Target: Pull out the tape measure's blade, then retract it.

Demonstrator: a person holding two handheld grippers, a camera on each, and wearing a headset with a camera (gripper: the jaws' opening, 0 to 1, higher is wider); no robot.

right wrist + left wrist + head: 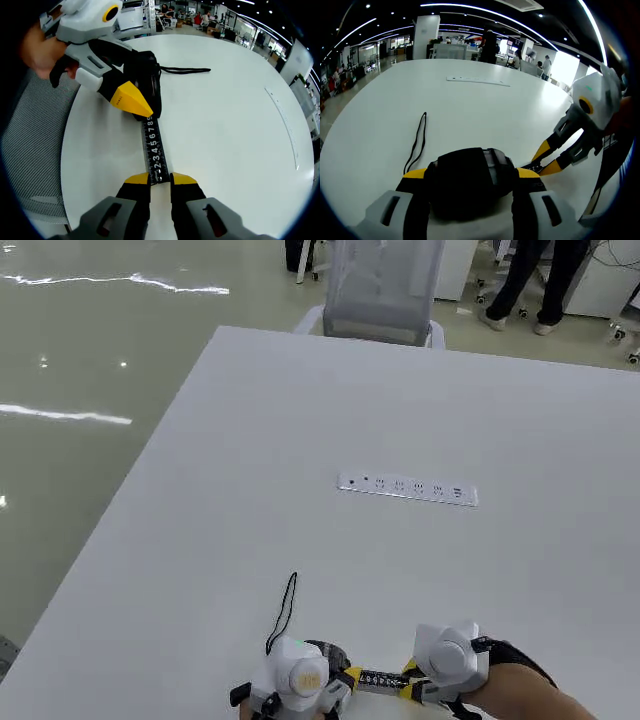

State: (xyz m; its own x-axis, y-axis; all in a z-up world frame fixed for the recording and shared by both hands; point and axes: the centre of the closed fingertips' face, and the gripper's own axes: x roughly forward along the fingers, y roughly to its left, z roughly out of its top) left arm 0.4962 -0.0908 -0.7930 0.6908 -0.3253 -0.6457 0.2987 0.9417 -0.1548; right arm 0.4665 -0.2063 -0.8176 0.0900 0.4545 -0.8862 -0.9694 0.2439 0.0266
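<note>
On table (300, 420), left gripper (470, 175) clamps tape measure (150, 82), right gripper (160, 179) clamps blade (154, 145), stretched crosswise

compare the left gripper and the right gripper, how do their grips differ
The left gripper is spread wide around the black tape measure case; the right gripper is nearly closed, pinching the end of the blade. The left gripper holds a bulky body, the right gripper only a thin strip. Both have yellow-tipped fingers and sit low over the white table.
</note>
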